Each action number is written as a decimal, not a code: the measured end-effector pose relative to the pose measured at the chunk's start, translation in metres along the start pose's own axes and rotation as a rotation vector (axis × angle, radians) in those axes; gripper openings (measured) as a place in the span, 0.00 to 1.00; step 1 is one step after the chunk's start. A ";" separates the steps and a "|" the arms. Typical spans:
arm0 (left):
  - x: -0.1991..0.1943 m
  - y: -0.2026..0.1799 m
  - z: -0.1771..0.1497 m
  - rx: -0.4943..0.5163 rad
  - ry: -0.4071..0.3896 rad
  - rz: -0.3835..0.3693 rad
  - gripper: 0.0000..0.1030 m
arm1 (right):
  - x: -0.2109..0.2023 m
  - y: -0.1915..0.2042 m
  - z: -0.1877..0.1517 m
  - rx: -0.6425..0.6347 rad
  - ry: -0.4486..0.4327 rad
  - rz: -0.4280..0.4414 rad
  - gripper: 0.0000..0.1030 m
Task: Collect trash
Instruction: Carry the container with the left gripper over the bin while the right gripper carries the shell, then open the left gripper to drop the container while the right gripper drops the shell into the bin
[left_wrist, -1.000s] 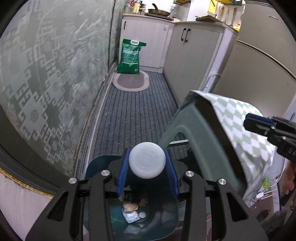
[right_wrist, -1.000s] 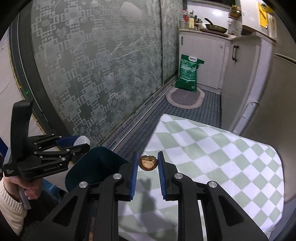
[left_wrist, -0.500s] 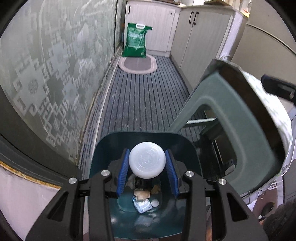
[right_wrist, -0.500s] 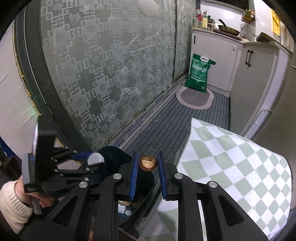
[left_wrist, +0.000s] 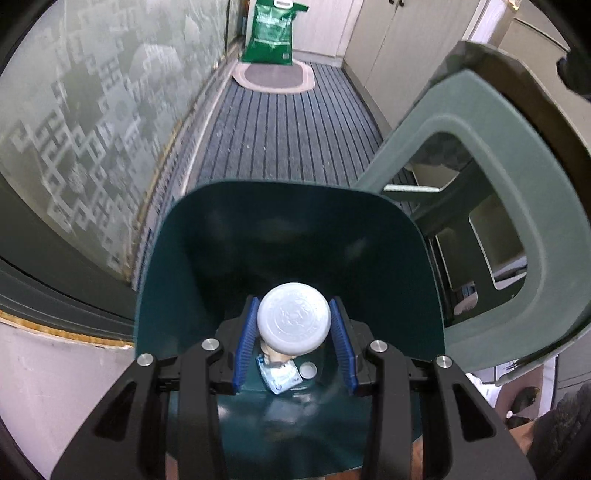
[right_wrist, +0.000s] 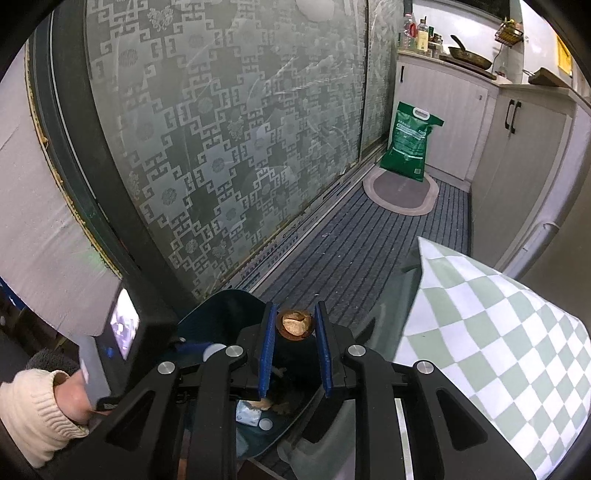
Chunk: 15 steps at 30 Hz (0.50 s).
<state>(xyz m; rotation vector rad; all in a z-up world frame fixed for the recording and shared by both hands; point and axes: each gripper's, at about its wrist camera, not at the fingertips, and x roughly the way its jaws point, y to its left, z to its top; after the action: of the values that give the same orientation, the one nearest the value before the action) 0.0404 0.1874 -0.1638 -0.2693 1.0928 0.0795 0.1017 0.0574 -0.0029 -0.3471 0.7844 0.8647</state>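
My left gripper (left_wrist: 294, 326) is shut on a white round lid (left_wrist: 293, 322) and reaches down inside the dark teal bin (left_wrist: 258, 236). On the bin's floor lie a blue-white wrapper (left_wrist: 279, 376), a small white cap (left_wrist: 307, 369) and brownish scraps. My right gripper (right_wrist: 295, 325) is shut on a brown nutshell half (right_wrist: 294, 324), held over the bin (right_wrist: 221, 306) beside the checkered tablecloth (right_wrist: 491, 325). The left gripper's body (right_wrist: 118, 332) and a hand in a cream sleeve (right_wrist: 37, 402) show at the lower left of the right wrist view.
A green stool (left_wrist: 491, 206) stands to the right of the bin. A patterned frosted glass door (right_wrist: 229, 147) runs along the left. Striped floor matting (left_wrist: 288, 136) leads to an oval mat (right_wrist: 400, 192), a green sack (right_wrist: 408, 147) and white cabinets (right_wrist: 517, 147).
The left gripper has sunk with the lid from above the bin's rim down into the bin. The right gripper has carried the nutshell leftward off the tablecloth to over the bin.
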 end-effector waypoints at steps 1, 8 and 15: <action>0.002 -0.001 -0.002 0.002 0.007 0.000 0.40 | 0.002 0.001 0.000 -0.001 0.004 0.002 0.20; 0.017 -0.001 -0.007 0.003 0.066 -0.017 0.42 | 0.012 0.011 0.001 -0.009 0.025 0.016 0.20; 0.000 0.005 -0.006 -0.003 0.002 -0.009 0.31 | 0.027 0.018 -0.002 -0.005 0.057 0.021 0.20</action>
<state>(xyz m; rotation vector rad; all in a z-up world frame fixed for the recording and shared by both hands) 0.0346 0.1912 -0.1673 -0.2769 1.0939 0.0729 0.0975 0.0824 -0.0233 -0.3697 0.8396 0.8802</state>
